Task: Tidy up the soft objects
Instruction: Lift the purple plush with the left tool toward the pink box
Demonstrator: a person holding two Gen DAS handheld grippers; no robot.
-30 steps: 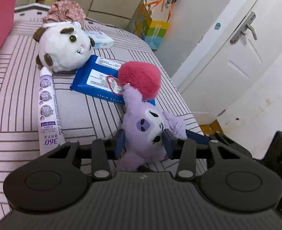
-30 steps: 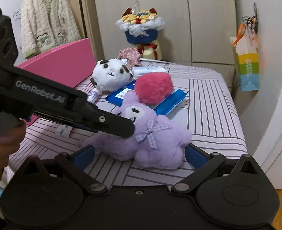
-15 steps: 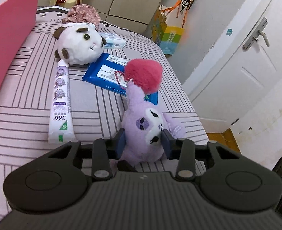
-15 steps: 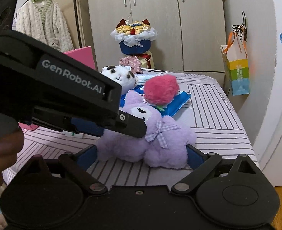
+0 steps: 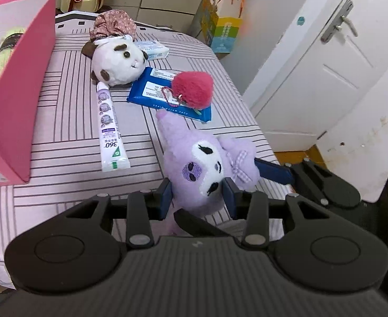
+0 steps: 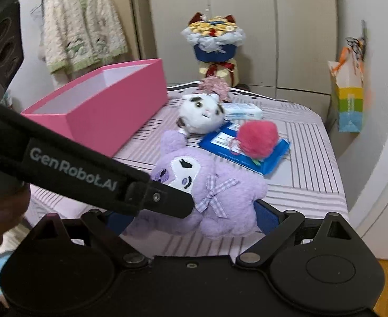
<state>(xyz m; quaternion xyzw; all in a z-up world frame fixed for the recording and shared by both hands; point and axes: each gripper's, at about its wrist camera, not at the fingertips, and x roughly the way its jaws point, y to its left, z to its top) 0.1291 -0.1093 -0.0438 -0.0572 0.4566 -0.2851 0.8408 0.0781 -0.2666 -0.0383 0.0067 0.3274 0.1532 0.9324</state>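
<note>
My left gripper (image 5: pixel 198 194) is shut on the head of a purple plush toy (image 5: pixel 202 169), lifted off the striped table. My right gripper (image 6: pixel 194 218) has closed on the same toy's body (image 6: pixel 220 203); the left gripper's arm crosses in front of it. A white and brown plush (image 5: pixel 118 63) and a red pompom (image 5: pixel 192 88) lie farther back; the pompom rests on a blue wipes pack (image 5: pixel 151 87). An open pink box (image 5: pixel 17 92) stands at the left, also in the right wrist view (image 6: pixel 109 105).
A toothpaste tube (image 5: pixel 109 129) lies beside the white plush. A floral fabric piece (image 5: pixel 114 25) and a tissue pack (image 5: pixel 151 51) lie at the back. A door (image 5: pixel 326 60) and the table's right edge are at the right. A bouquet (image 6: pixel 212 45) stands behind.
The purple plush has been lifted and carried back and left, away from the pompom. My right gripper has closed in on its body. The pink box has come into view.
</note>
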